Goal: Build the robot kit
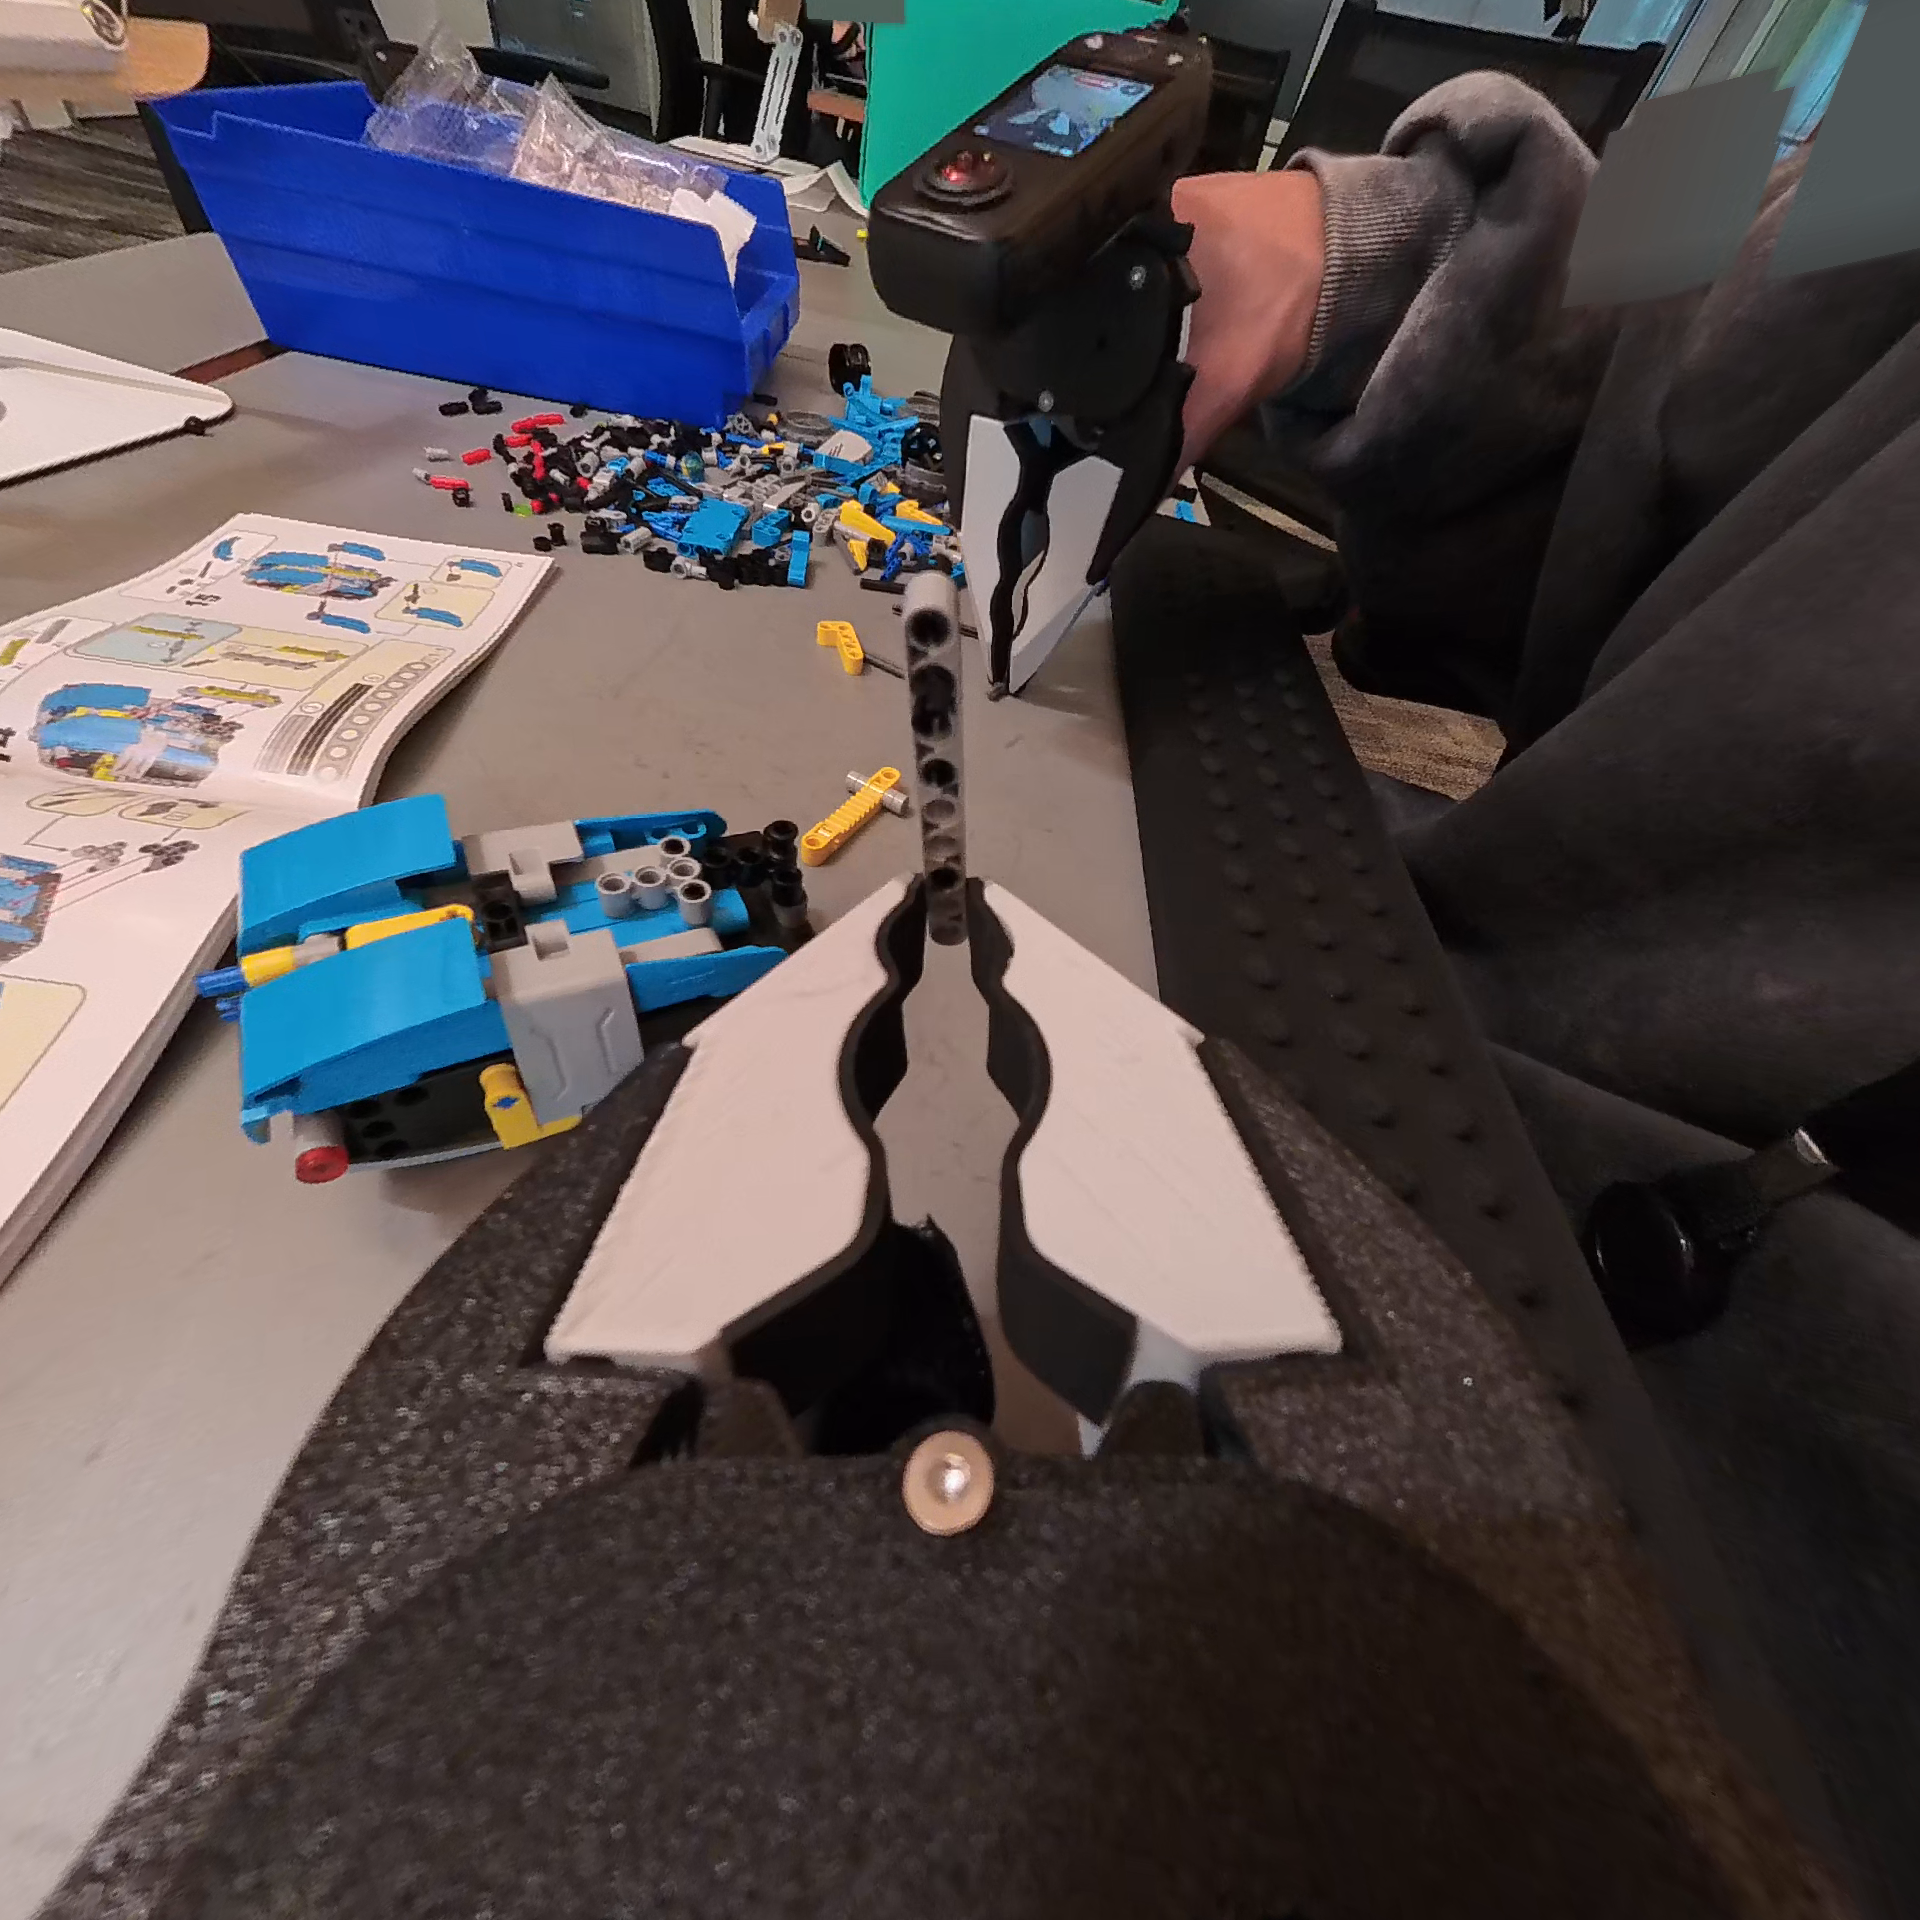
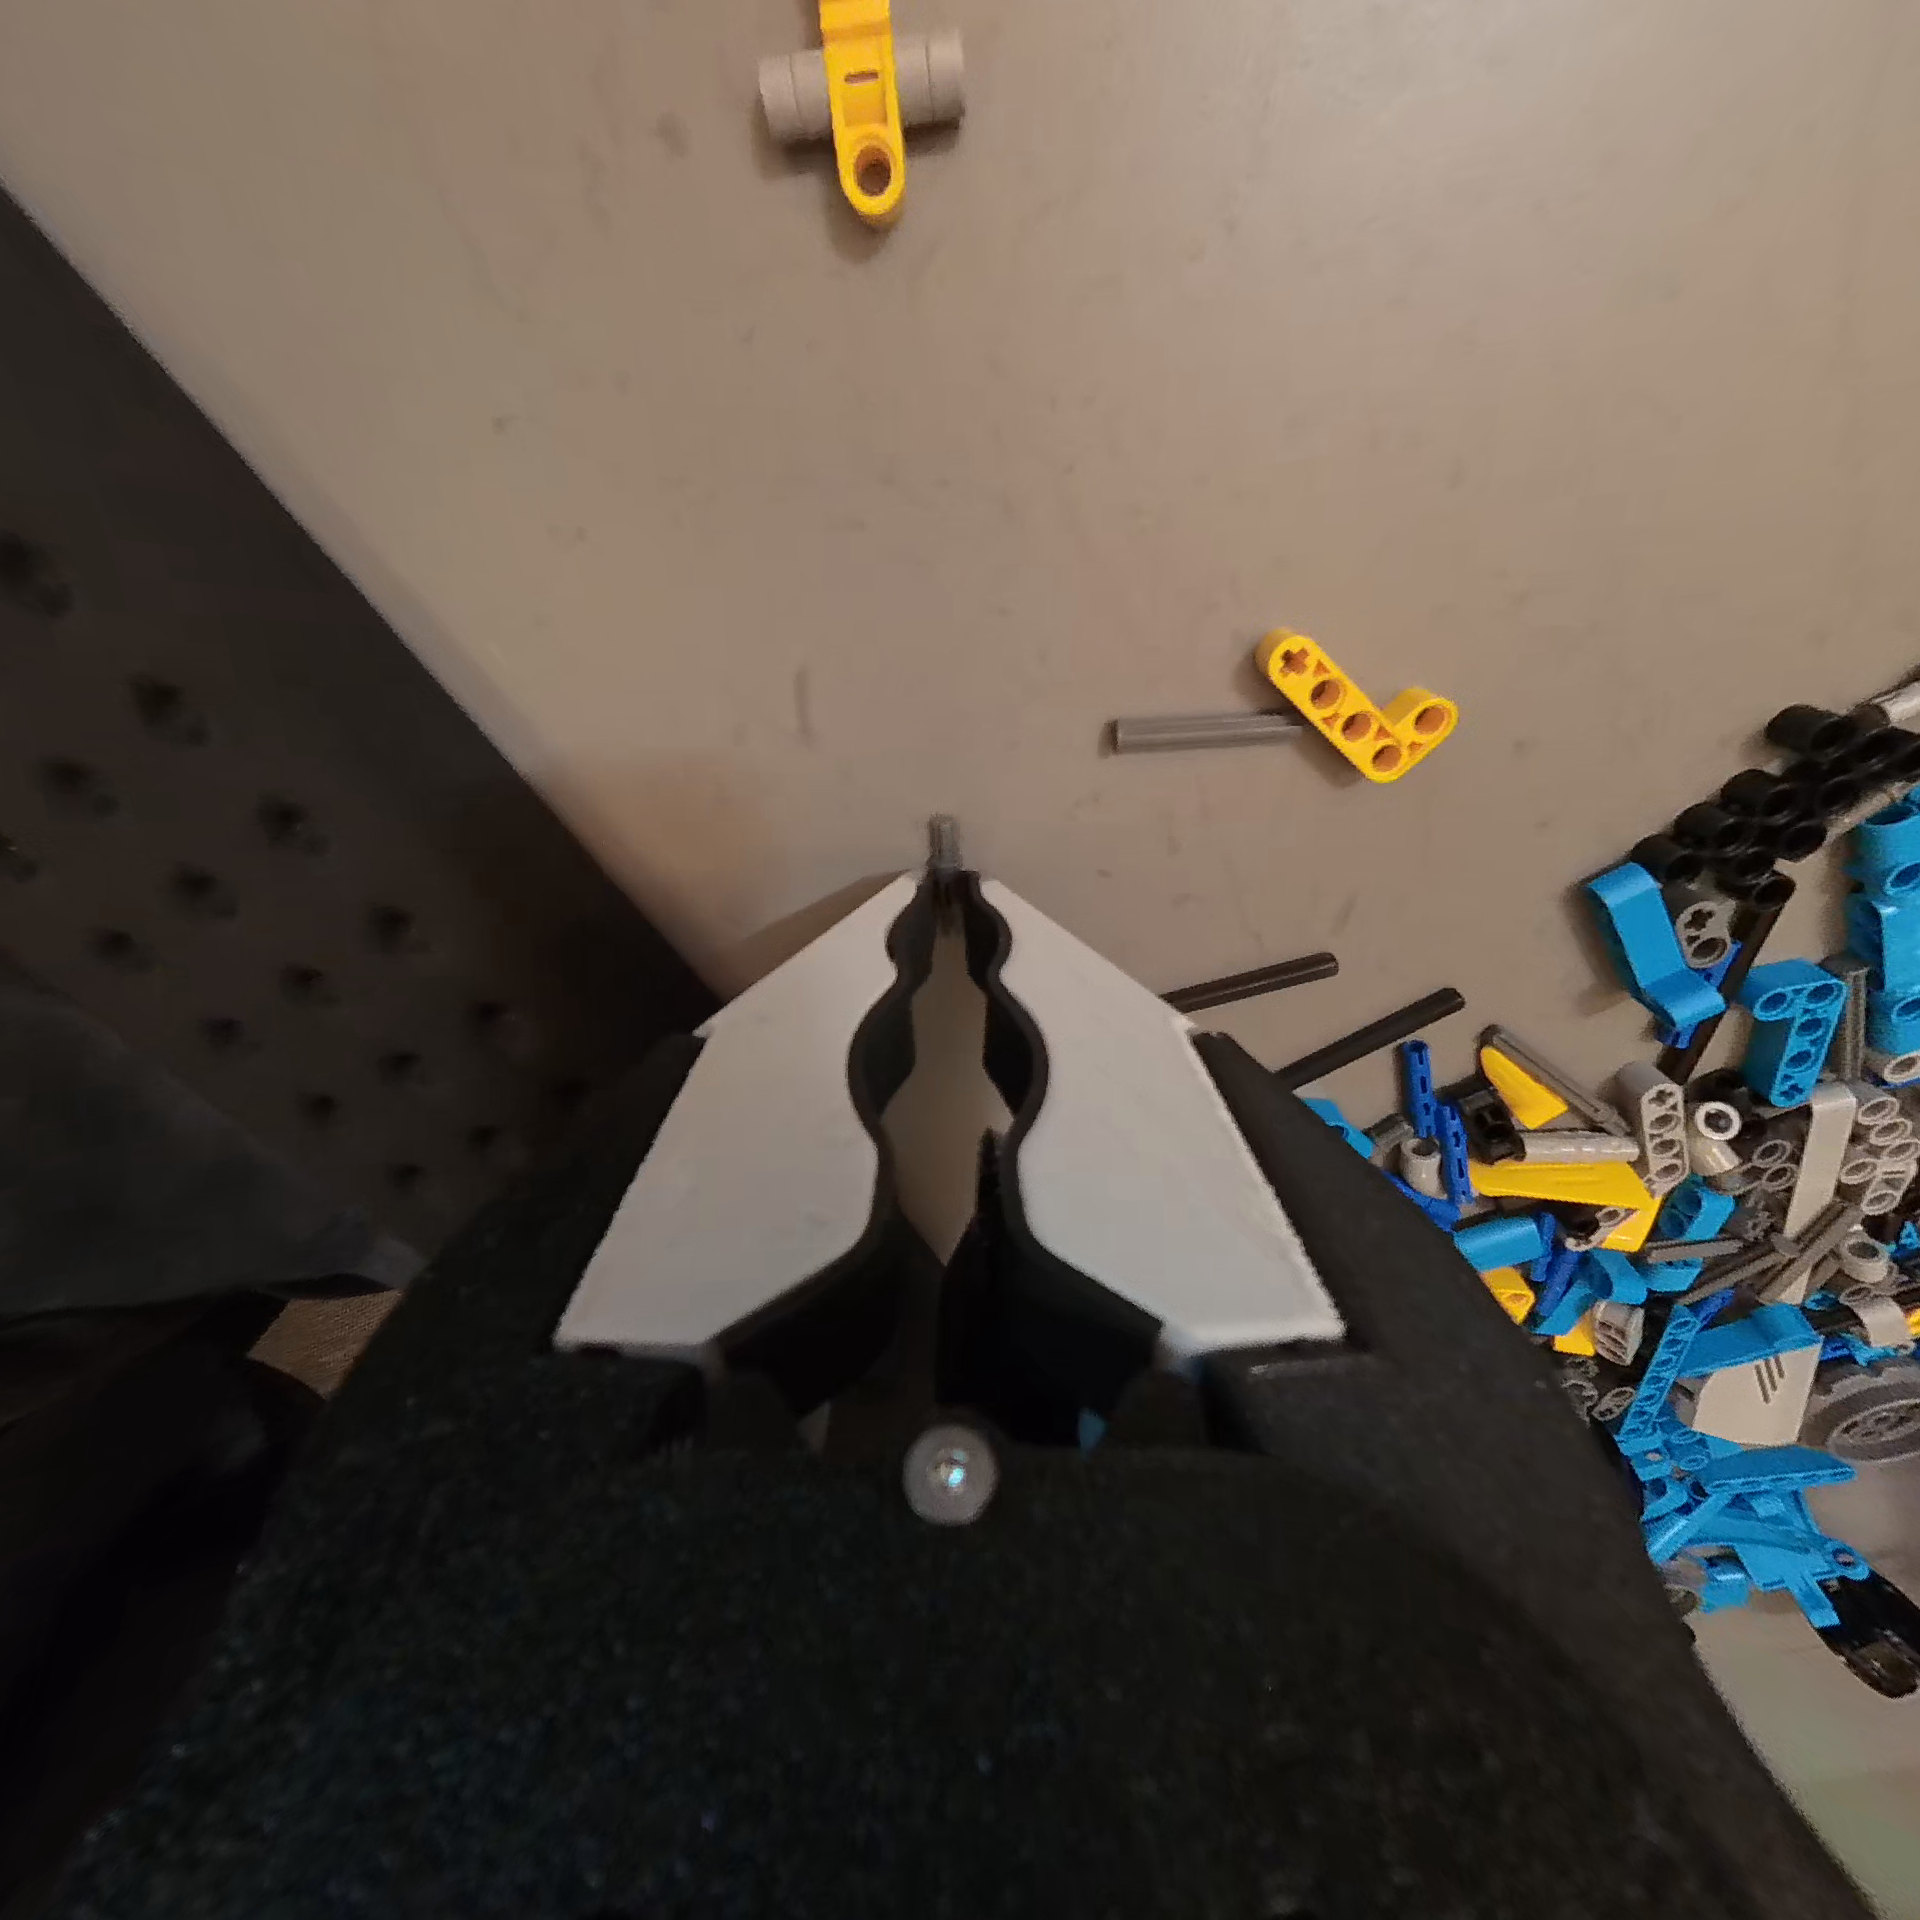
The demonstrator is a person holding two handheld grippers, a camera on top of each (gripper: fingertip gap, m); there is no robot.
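Note:
My left gripper is shut on the lower end of a long grey beam with holes, which stands upright above the grey table. A part-built blue, grey and yellow toy car lies just left of it. My right gripper is shut on a small grey pin, tip poking past the fingertips, close over the table. It shows in the left wrist view, held by a hand, tips near the table by the front edge.
A pile of loose blue, black and yellow parts lies beyond. A yellow L-shaped piece with a grey axle, a yellow toothed part, an open instruction booklet, a blue bin of bags, a black chair arm.

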